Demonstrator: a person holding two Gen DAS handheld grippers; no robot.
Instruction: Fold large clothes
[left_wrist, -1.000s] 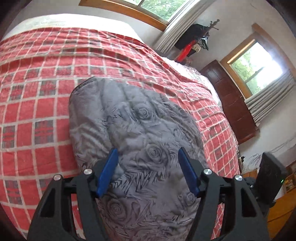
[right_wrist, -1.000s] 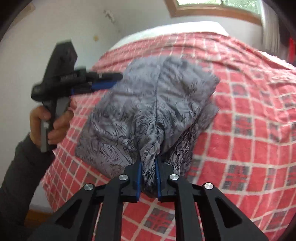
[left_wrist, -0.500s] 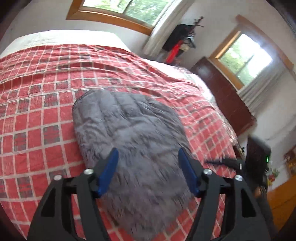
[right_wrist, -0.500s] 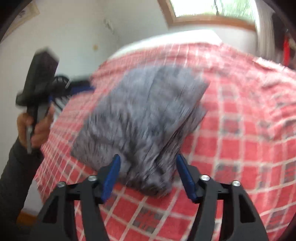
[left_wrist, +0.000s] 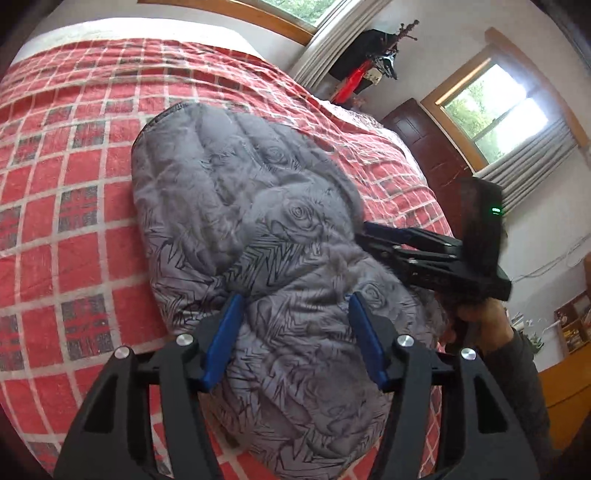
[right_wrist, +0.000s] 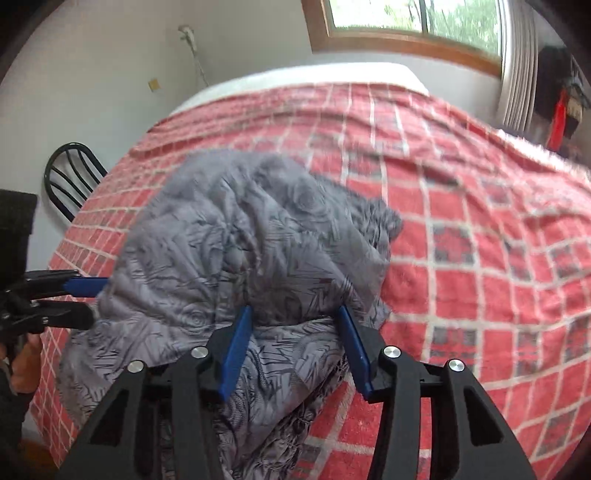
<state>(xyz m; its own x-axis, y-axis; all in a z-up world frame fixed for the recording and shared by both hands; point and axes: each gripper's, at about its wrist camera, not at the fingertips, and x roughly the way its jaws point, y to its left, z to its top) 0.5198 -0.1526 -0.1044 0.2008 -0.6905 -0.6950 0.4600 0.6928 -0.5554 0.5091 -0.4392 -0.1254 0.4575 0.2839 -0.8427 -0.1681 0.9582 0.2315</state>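
Both tilted down: left gripper and right gripper closing, jaws still apart, straddling folded grey garment, pads not pressing. Garment lies near bed's near edge, long axis toward the headboard end. Only right view shows chair.

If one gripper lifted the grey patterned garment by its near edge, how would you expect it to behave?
The grey garment would probably droop limply: it lies in soft wrinkles. Its stacked layers would likely slide open. It looks light, barely denting the red checked bedspread.
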